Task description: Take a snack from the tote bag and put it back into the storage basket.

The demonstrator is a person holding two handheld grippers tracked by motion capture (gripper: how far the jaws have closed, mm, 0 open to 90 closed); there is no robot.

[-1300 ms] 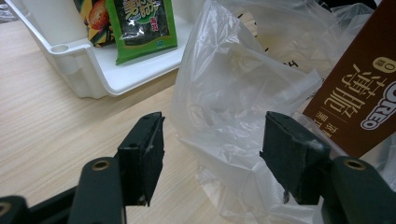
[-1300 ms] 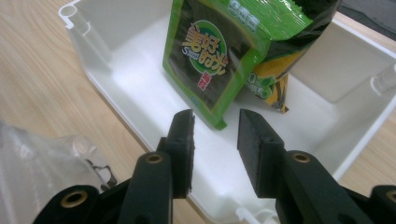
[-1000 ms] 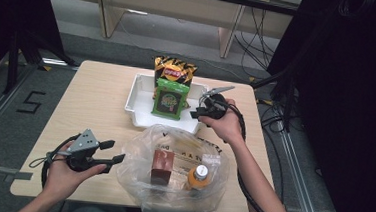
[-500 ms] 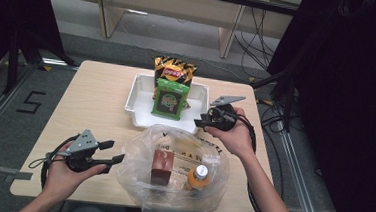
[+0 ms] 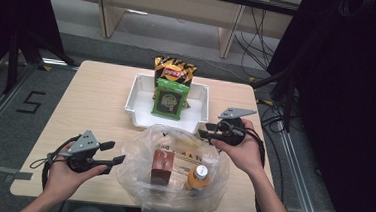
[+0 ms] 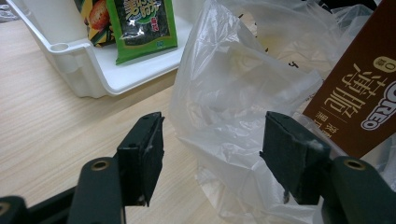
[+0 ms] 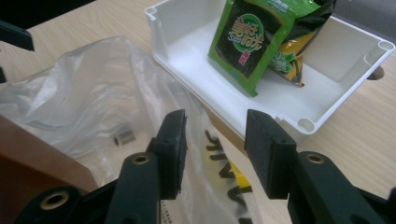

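A clear plastic bag (image 5: 170,185) lies open at the table's front, with a brown Oreo box (image 5: 161,167) and an orange bottle (image 5: 198,177) in it. Behind it a white tray (image 5: 135,100) holds a green snack packet (image 5: 169,99) and a black-and-yellow chips bag (image 5: 173,72). My left gripper (image 5: 113,151) is open at the bag's left edge; the bag (image 6: 233,93) and box (image 6: 359,93) lie beyond its jaws. My right gripper (image 5: 205,130) is open over the bag's far right rim, its jaws having just been opening with nothing pinched. The bag film (image 7: 93,93) and the tray (image 7: 303,123) lie beyond the right gripper's jaws.
The wooden table (image 5: 96,99) has bare surface left of the tray. The right gripper view shows the green packet (image 7: 247,46) leaning in the tray. Floor, cables and dark equipment surround the table; its right edge runs close to my right hand.
My right gripper has drawn away from the tray, moving right and toward the person, and its jaws stand wider. The left gripper has stayed put.
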